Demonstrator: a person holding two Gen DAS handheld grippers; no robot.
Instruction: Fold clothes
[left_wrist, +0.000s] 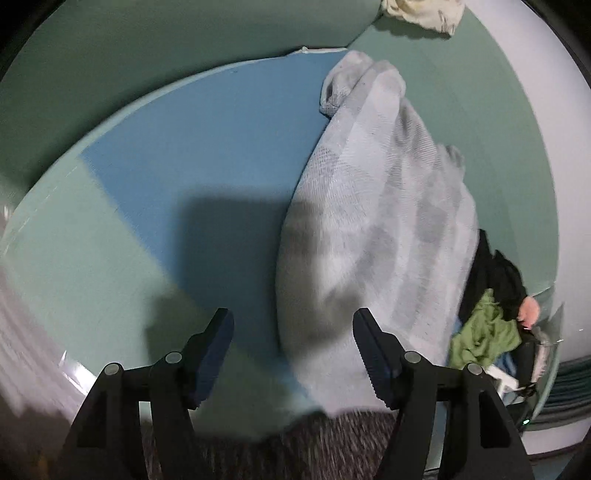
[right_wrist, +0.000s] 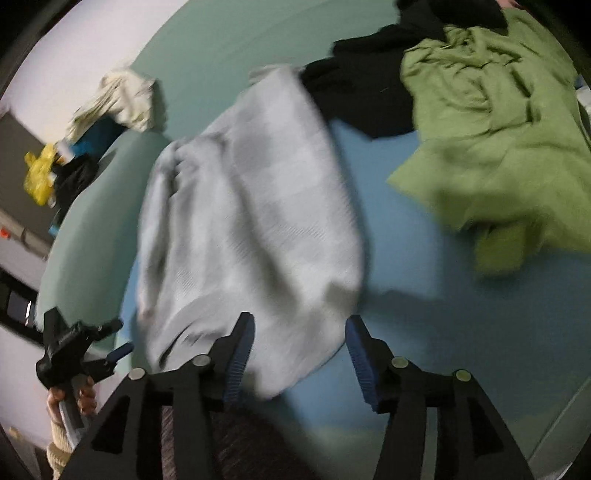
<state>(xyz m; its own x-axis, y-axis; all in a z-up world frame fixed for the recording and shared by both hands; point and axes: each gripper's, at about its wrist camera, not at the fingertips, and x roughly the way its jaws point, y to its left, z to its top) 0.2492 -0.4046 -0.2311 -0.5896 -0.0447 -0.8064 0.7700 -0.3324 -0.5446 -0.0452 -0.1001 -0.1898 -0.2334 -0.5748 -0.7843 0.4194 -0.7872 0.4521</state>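
Note:
A pale grey checked garment (left_wrist: 376, 229) lies loosely bunched on a blue sheet (left_wrist: 203, 166), which rests on a green surface. My left gripper (left_wrist: 293, 354) stands open at the garment's near left corner. Its right finger overlaps the cloth's edge and its left finger is over bare sheet; the pads press on nothing. In the right wrist view the same garment (right_wrist: 251, 221) runs away from me. My right gripper (right_wrist: 299, 354) is open with the near hem lying between its fingers, not pinched. The left gripper (right_wrist: 118, 338) shows at the lower left, held in a hand.
A crumpled green garment (right_wrist: 498, 147) and a black one (right_wrist: 369, 92) lie to the right of the grey one. A cream cloth (right_wrist: 125, 99) sits at the far edge, with a yellow bag (right_wrist: 38, 177) beyond. Dark speckled fabric (left_wrist: 314, 443) fills the near edge.

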